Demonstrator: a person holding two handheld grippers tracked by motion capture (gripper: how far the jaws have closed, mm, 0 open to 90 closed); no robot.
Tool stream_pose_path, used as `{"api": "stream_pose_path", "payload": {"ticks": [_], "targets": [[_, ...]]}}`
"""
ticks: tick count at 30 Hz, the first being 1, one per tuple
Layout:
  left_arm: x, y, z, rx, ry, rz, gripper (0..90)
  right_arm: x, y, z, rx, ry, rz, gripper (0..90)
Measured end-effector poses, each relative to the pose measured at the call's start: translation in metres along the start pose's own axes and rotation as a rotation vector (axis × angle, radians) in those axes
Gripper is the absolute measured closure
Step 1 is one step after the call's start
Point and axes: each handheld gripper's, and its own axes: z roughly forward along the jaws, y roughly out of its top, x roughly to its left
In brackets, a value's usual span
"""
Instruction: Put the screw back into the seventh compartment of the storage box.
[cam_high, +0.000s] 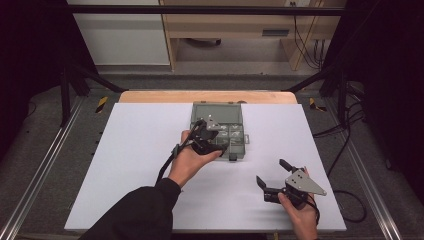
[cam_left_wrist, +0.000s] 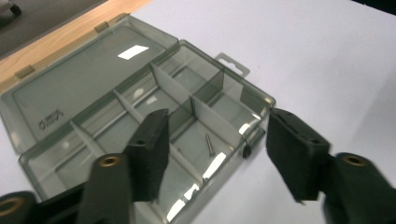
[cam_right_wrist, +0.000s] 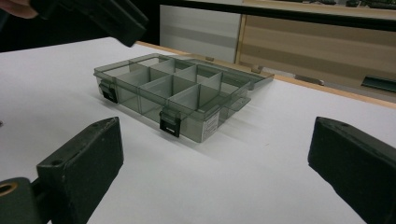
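Left gripper (cam_left_wrist: 212, 156): jaws spread, nothing between them, poised over near corner of compartment box (cam_left_wrist: 140, 116), above the cell where a small screw (cam_left_wrist: 210, 143) lies. Right gripper (cam_right_wrist: 212, 172): jaws spread wide, empty, near table edge, well apart from box. Box: smoky translucent plastic, thin dividers, hinged lid (cam_left_wrist: 79, 88) laid flat, black latches (cam_right_wrist: 170, 124). Handling, judged: withdraw straight up, clear of thin walls. Table (cam_high: 140, 165): matte white sheet

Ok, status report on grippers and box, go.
Left gripper open over open box, small screw in a compartment. Right gripper open, apart from box. Nothing in the way.
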Motion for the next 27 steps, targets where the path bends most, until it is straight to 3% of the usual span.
{"api": "stream_pose_path", "payload": {"ticks": [3, 12, 27], "targets": [[0.002, -0.009, -0.014, 0.017, 0.019, 0.018, 33.7, 0.000, 0.000, 0.000, 0.001, -0.002, 0.000, 3.3], [0.009, -0.036, -0.040, 0.055, 0.033, 0.001, 20.3, 0.001, 0.000, 0.000, 0.005, -0.006, -0.007, 3.2], [0.007, -0.079, -0.059, 0.158, -0.029, 0.009, 11.7, 0.002, 0.000, 0.000, 0.008, -0.003, -0.013, 3.1]]}}
